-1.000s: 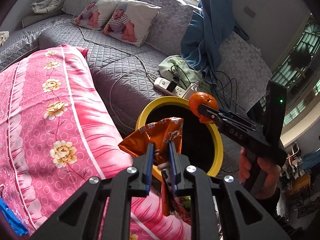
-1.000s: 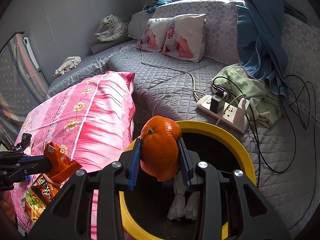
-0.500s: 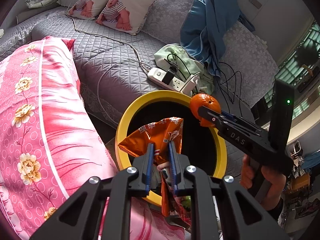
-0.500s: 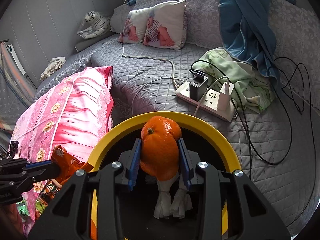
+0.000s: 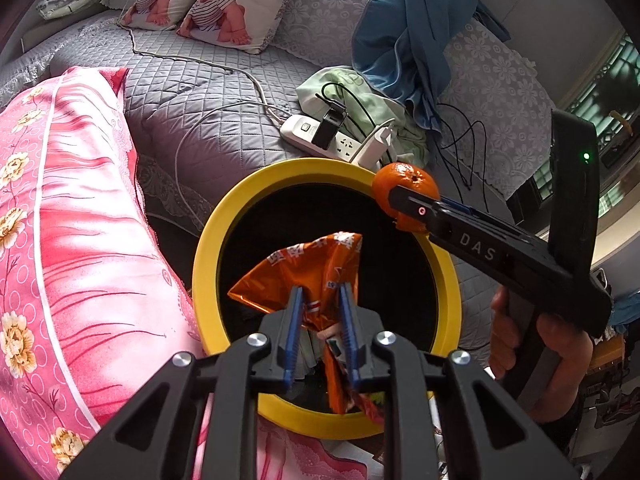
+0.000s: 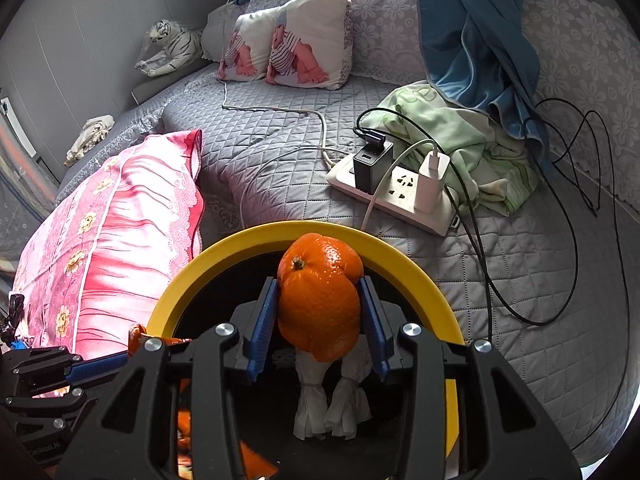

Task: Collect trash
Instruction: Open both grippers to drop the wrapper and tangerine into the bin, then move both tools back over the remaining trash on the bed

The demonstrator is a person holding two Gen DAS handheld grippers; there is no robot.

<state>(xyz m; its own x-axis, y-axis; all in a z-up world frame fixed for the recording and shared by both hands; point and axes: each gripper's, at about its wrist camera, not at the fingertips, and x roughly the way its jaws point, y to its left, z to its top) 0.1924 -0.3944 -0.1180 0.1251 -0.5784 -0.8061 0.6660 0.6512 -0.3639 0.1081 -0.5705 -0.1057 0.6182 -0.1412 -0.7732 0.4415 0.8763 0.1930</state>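
1. Left gripper [image 5: 320,332] over the mouth of the yellow-rimmed bin [image 5: 208,248], jaws just parted a little, orange snack wrapper [image 5: 316,268] between the blue pads; right pad seems to touch the foil, left pad shows a gap, so no firm pinch.
2. Right gripper [image 6: 318,320] at the bin's far rim, jaws just eased wider, orange [image 6: 320,300] sitting between the pads; contact on both sides cannot be told for sure.
3. Wrapper standing upright, long axis roughly vertical, crumpled top fanning above the pads, tail hanging below them into the bin.
4. Orange with stem end up and toward the left, slightly elongated top to bottom.
5. Inside the bin, below the orange: twisted white tissues [image 6: 332,400] on the dark bottom.
6. Around: pink floral pillow [image 5: 72,240] touching the bin's left side; white power strip [image 6: 400,196] with chargers and cables on the grey quilted sofa [image 6: 280,152] just beyond the rim; green cloth [image 6: 468,136] and blue curtain [image 6: 472,32] behind.
7. A hand [image 5: 560,344] gripping the right gripper's handle.
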